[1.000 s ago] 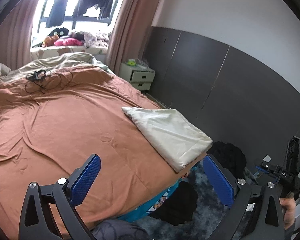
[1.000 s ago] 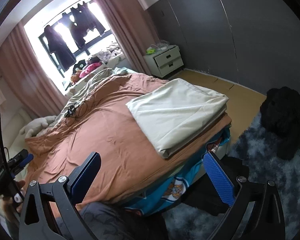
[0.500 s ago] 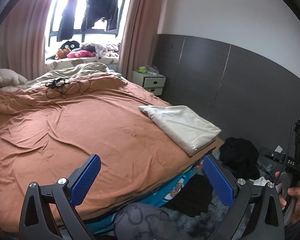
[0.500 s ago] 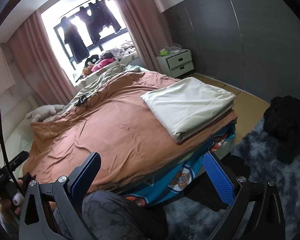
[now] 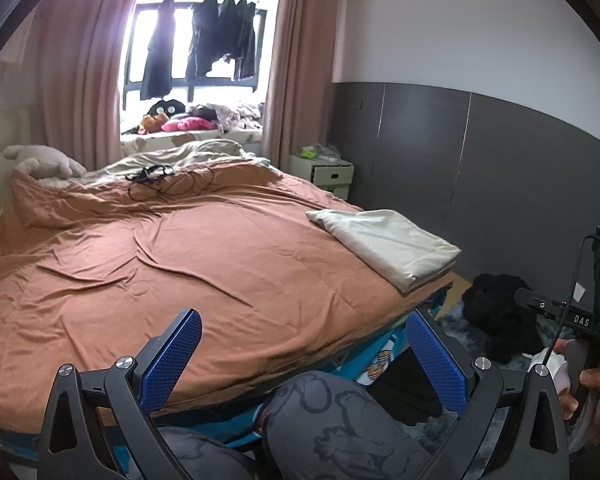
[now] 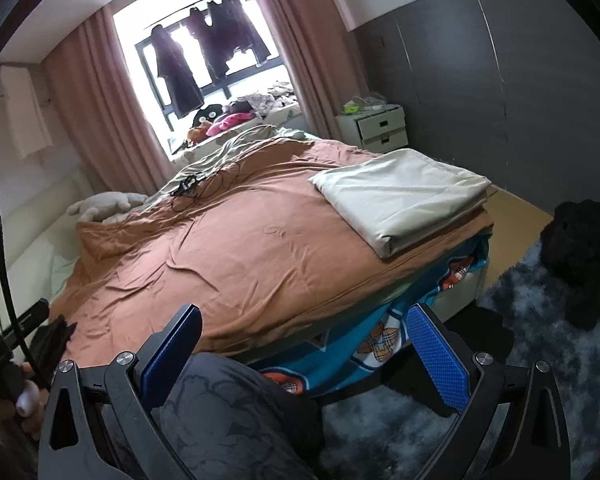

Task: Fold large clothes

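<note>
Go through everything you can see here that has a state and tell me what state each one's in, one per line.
Left gripper: jaws open, holding nothing.
Right gripper: jaws open, holding nothing.
Cream cloth: folded flat, lying at the bed's corner.
Brown duvet: spread over the bed, wrinkled.
Curtains: drawn open.
Dark clothes: hanging at the window.
Nightstand: drawers shut.
Black cable: loose, tangled on the duvet.

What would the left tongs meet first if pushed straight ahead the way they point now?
Most likely the brown cover on the bed: the open left tongs aim at its near edge, with the person's knee just below. Depth is unclear in the fisheye view.
</note>
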A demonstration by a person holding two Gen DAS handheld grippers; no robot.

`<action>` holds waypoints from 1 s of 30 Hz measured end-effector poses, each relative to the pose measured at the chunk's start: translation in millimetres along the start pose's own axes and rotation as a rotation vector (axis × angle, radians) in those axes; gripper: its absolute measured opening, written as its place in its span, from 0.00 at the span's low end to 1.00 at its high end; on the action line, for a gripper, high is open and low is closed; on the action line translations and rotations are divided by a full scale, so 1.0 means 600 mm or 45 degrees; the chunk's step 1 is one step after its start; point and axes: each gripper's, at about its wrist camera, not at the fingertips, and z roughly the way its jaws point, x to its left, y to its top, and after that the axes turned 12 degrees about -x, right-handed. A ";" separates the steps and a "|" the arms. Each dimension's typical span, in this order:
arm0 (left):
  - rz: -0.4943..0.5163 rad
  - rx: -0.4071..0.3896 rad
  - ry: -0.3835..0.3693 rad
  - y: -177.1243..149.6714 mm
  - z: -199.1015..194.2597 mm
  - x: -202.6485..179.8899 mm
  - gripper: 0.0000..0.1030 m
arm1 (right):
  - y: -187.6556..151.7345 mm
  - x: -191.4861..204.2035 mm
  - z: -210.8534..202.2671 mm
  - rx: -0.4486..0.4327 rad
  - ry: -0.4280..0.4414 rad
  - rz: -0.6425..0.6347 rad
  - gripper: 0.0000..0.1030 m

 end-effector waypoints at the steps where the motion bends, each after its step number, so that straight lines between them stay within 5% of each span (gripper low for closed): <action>1: 0.008 -0.005 0.011 -0.005 -0.003 -0.001 0.99 | -0.006 0.002 0.001 0.004 0.010 -0.002 1.00; 30: -0.054 -0.001 0.093 -0.058 -0.008 -0.002 0.99 | -0.056 0.032 -0.002 -0.032 0.020 -0.075 1.00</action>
